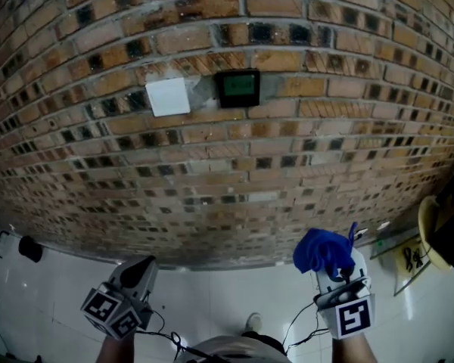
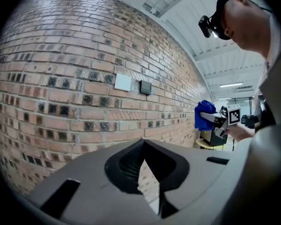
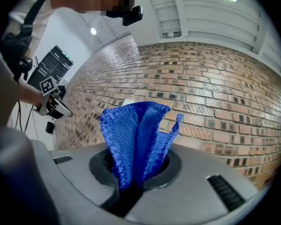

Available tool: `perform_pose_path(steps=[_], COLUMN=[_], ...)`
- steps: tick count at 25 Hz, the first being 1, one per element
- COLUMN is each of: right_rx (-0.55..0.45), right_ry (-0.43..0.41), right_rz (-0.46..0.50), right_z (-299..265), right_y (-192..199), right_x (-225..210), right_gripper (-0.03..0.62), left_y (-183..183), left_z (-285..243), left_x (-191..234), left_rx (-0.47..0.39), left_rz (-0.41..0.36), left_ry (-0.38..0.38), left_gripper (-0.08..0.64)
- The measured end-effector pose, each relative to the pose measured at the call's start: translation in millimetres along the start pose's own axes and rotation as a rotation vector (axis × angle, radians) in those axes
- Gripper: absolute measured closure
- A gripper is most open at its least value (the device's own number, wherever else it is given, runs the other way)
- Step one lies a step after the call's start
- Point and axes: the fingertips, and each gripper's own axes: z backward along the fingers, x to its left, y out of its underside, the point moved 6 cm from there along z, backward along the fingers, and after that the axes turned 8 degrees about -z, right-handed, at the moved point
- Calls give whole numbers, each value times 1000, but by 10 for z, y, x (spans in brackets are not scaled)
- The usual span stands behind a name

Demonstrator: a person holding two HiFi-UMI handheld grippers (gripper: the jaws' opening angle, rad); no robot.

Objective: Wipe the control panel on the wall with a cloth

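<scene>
Right tongs [image 1: 339, 272] clenched on blue cloth [image 1: 323, 251], lower right; left tongs [image 1: 138, 271] clenched empty, lower left; control panel [image 1: 237, 88] upper centre, bare brick wall [image 1: 212, 172] between; ceiling [image 2: 187, 13] only in gripper views.

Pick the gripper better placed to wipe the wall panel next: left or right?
Right. The right gripper is shut on the blue cloth, below the control panel; the left gripper is shut on nothing.
</scene>
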Motion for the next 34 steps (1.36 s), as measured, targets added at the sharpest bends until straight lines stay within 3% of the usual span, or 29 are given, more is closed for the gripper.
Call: perform_pose_path(steps=[8,13,24,27,30,34], right_rx=[60,113,136,143,111,57], right_ry=[-2,59,106,77,46,75], right_rz=[-78,-71,-30,-13,-32,-43], right_z=[1061,1609,2062,1975,1955,2295], right_y=[-140,-239,-437,-410,-446,-535], right_x=[1421,1988,2434,2518,2570,2499], right_gripper=[505,506,506,506,506,506], left_y=[329,552,606,573,571,620], left_z=[1423,1963,2338,2416,2512,2464], left_x=[6,-56,-141,-108,-170,-462], left_rx=[-7,10,-32,-39,-50,-47], left_rz=[5,-2,-1,14,31,20], left_ry=[64,116,185,174,141,176], left_gripper=[557,557,557,557,557,557])
